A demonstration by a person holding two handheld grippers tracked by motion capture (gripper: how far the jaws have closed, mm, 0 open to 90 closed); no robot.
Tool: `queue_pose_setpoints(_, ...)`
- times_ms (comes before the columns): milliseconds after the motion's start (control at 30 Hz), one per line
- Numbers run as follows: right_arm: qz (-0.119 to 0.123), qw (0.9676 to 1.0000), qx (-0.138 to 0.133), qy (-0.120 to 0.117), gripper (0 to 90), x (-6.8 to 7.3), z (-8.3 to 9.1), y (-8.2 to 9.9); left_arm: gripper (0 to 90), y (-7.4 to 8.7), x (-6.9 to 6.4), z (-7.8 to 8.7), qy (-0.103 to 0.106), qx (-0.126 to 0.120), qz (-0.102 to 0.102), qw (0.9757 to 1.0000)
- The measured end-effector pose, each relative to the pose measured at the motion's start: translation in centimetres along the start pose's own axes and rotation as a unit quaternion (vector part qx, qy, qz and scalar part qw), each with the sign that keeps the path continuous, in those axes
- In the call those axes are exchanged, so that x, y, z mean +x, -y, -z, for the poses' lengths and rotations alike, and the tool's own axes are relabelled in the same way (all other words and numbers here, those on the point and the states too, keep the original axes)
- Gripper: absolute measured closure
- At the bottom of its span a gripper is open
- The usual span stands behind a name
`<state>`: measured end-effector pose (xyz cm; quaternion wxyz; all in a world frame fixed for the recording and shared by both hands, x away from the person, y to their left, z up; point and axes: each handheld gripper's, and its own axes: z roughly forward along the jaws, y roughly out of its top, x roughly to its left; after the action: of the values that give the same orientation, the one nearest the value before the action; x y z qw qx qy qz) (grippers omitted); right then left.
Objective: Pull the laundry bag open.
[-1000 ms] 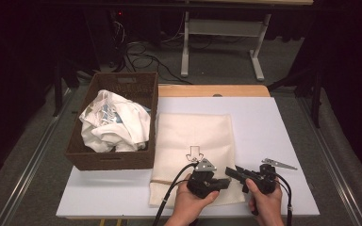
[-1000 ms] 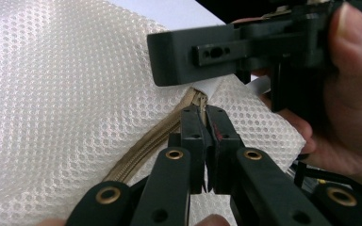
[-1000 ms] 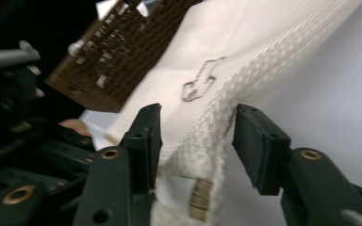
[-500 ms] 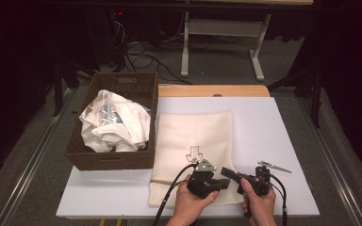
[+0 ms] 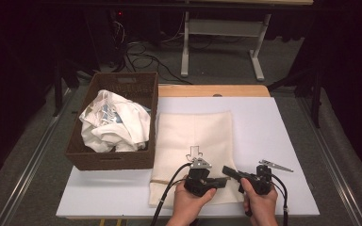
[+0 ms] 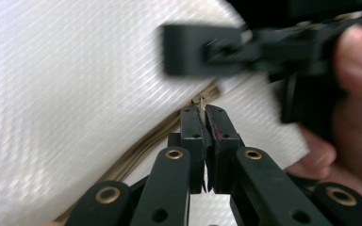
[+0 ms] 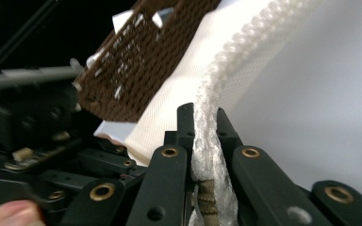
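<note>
A cream cloth cover [image 5: 193, 136] lies flat on the white table [image 5: 264, 127], with a tan zipper [image 6: 151, 141] along its near edge. My left gripper [image 5: 225, 180] points right over the cover's near right corner and is shut on the small metal zipper pull [image 6: 202, 100]. My right gripper [image 5: 226, 170] points left toward it from close by. In the right gripper view its jaws are shut on the bunched edge of the cover [image 7: 207, 155], where the tan zipper end shows between them.
A brown wicker basket [image 5: 118, 160] stands at the table's left, holding crumpled white cloths [image 5: 115, 125]. A wooden strip [image 5: 212, 90] runs along the table's far edge. Bare white table surface lies to the right of the cover.
The right gripper's jaws have closed onto the cover's edge; a second ago they stood apart. The left gripper has stayed shut in place.
</note>
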<state>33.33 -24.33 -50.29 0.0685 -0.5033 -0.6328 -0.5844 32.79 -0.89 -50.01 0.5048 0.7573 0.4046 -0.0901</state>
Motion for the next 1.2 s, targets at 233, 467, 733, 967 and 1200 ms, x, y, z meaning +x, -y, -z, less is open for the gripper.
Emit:
queue_pose_setpoints(233,0.004,1.0,-0.004,0.003,87.2,-0.6,0.5,-0.4,86.5,1.0,1.4,1.2,-0.025,0.004,0.009,0.9996)
queue_pose_setpoints(467,0.02,0.9997,-0.002,0.016,87.1,-0.2,0.4,-0.4,86.5,1.4,2.0,2.1,-0.044,0.007,0.002,0.999)
queue_pose_setpoints(733,0.03,0.9993,0.0,0.024,87.1,-0.2,0.3,-0.3,86.5,1.8,2.3,2.7,-0.053,0.007,0.002,0.9986)
queue_pose_setpoints(967,0.034,0.999,0.002,0.027,87.1,-0.1,0.3,-0.3,86.5,2.0,2.5,3.1,-0.062,0.009,0.0,0.998)
queue_pose_setpoints(1200,0.04,0.9987,0.002,0.031,87.1,-0.1,0.3,-0.3,86.5,2.2,2.9,3.8,-0.074,0.007,0.0,0.9972)
